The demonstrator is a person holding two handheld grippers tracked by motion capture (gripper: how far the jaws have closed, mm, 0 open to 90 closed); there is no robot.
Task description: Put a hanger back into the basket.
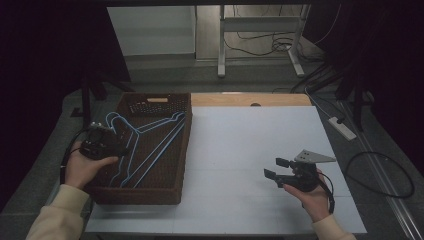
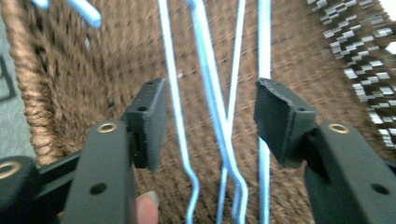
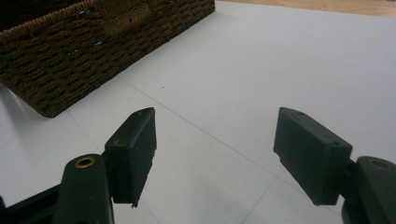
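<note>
Several light-blue wire hangers (image 1: pixel 150 145) lie in a brown wicker basket (image 1: pixel 145 195) at the table's left. My left gripper (image 1: pixel 120 147) hovers over the basket's left side. In the left gripper view its jaws stand open (image 2: pixel 210 116) just above the hanger wires (image 2: pixel 177 107), which run past between the pads without either pad pressing on them. My right gripper (image 1: pixel 273 168) rests low over the white table top (image 1: pixel 240 145) at the right and points left toward the basket. Its jaws (image 3: pixel 215 140) are open with nothing between them.
The basket's woven wall (image 3: pixel 93 51) stands ahead and to the left in the right gripper view. A wooden strip (image 1: pixel 250 100) runs along the table's far edge. Beyond it are table legs and cables (image 1: pixel 280 45) on the floor, and a power strip (image 1: pixel 342 127) lies to the right.
</note>
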